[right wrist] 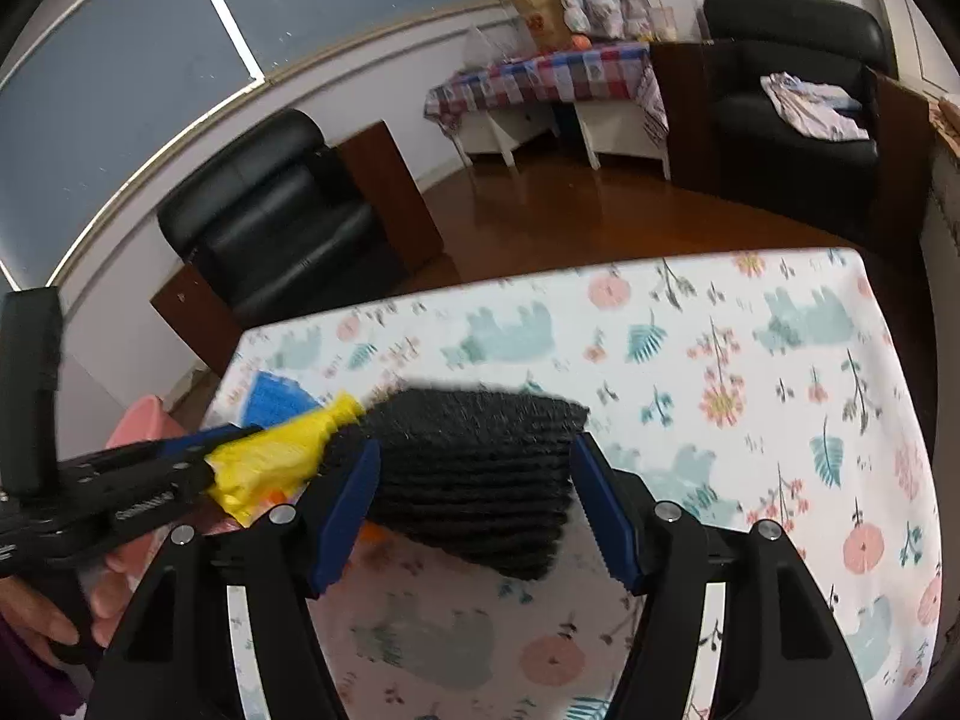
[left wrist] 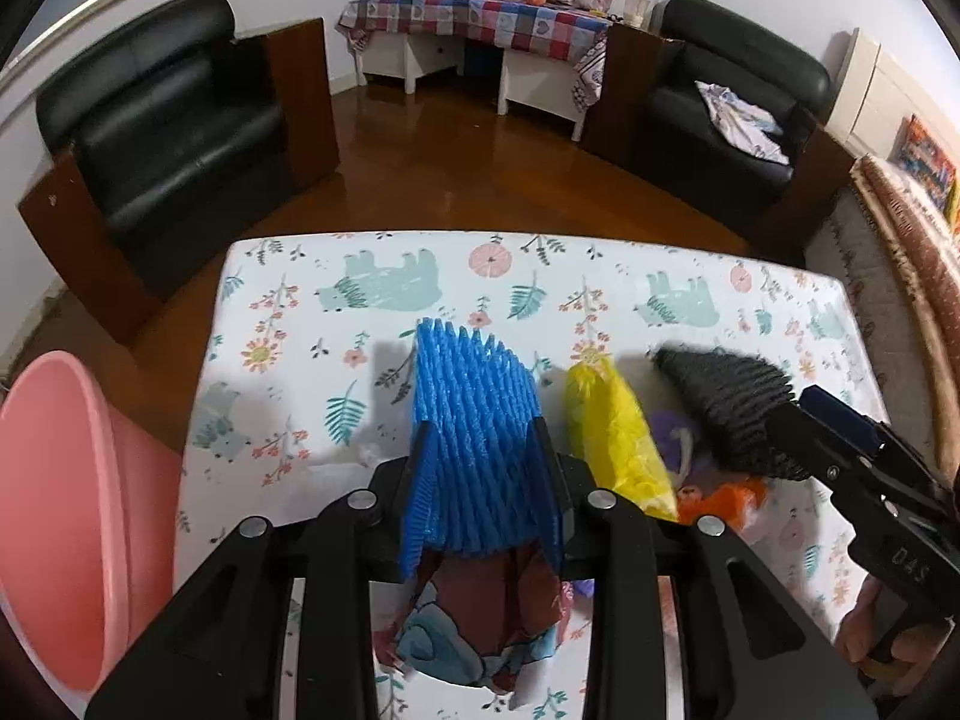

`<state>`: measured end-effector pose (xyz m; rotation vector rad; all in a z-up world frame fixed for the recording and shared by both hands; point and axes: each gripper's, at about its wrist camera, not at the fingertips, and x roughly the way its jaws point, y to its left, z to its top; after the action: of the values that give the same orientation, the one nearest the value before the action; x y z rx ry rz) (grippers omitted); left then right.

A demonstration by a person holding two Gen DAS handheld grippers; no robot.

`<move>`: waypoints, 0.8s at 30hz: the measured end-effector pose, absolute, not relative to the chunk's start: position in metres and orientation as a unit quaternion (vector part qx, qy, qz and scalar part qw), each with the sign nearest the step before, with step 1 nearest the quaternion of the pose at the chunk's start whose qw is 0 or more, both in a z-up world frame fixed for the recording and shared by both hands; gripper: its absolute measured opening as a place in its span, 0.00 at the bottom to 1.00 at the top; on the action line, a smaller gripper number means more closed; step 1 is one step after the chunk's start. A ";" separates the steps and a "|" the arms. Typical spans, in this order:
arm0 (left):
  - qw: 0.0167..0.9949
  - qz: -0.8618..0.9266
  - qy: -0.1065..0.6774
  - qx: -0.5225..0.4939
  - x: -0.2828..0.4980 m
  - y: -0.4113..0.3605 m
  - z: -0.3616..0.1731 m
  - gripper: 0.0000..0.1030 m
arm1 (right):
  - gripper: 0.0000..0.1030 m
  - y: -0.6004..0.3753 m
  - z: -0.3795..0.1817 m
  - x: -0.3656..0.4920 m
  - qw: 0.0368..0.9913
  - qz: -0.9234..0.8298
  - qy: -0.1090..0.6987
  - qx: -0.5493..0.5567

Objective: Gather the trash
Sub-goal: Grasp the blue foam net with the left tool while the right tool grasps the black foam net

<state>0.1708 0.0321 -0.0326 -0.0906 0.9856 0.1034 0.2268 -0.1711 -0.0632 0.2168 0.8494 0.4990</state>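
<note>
My left gripper (left wrist: pixel 480 450) is shut on a blue foam net sleeve (left wrist: pixel 474 402), held above the floral table (left wrist: pixel 360 276). My right gripper (right wrist: pixel 474 480) is shut on a black foam net sleeve (right wrist: pixel 474 456), lifted off the table; it also shows in the left wrist view (left wrist: pixel 729 402). A yellow plastic bag (left wrist: pixel 612 432) lies between the two sleeves, with orange (left wrist: pixel 732 495) and purple (left wrist: pixel 672 426) scraps beside it. A dark red and blue wrapper (left wrist: pixel 480 618) lies under my left gripper. A pink bin (left wrist: pixel 60 516) stands left of the table.
Two black armchairs (left wrist: pixel 174 114) (left wrist: pixel 732 102) stand across the wooden floor. A side table with a checked cloth (left wrist: pixel 480 18) is at the far wall. A patterned rug or bedding (left wrist: pixel 900 222) lies at the right.
</note>
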 end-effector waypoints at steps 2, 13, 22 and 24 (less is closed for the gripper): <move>0.879 0.060 0.472 -0.031 0.168 0.029 -0.036 0.30 | 0.63 -0.172 -0.069 0.227 0.875 0.236 0.410 0.102; 0.884 0.080 0.460 -0.020 0.154 0.026 -0.046 0.37 | 0.56 -0.166 -0.086 0.224 0.866 0.247 0.426 0.086; 0.894 0.070 0.442 -0.021 0.149 0.025 -0.049 0.17 | 0.17 -0.175 -0.088 0.225 0.864 0.248 0.425 0.102; 0.896 0.069 0.439 -0.021 0.150 0.023 -0.048 0.13 | 0.14 -0.176 -0.086 0.224 0.867 0.249 0.420 0.103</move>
<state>0.1502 0.0233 -0.0478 -0.0434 0.9102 0.1428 0.2237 -0.1761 -0.0865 0.2164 0.8786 0.5211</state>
